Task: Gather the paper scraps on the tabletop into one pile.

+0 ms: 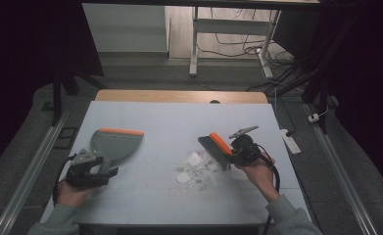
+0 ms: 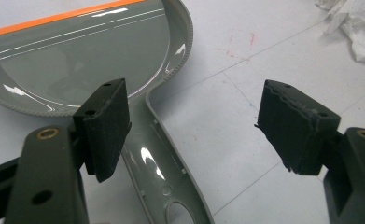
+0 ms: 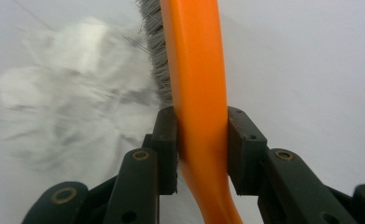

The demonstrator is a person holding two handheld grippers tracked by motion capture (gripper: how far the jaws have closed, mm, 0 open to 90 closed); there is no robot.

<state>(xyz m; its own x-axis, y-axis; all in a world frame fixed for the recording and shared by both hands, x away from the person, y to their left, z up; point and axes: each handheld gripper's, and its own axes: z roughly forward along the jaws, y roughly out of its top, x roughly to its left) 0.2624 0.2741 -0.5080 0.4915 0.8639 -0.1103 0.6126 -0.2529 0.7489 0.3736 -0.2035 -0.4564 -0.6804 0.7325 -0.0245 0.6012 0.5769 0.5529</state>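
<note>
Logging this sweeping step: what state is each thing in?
Dustpan: flat on the table, not gripped.
Brush: clamped, bristles at the paper.
Paper scraps: crumpled, piled, unswept.
Left hand-held gripper: open over the dustpan handle.
Right hand-held gripper: shut on the brush.

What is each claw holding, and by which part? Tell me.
The right claw is shut on the brush, clamping its orange handle. The left claw is open over the dustpan handle and holds nothing.

Dustpan (image 1: 114, 143) on table (image 1: 179, 112) left; paper scraps (image 1: 195, 166) right, brush (image 1: 217, 149) beside them.
</note>
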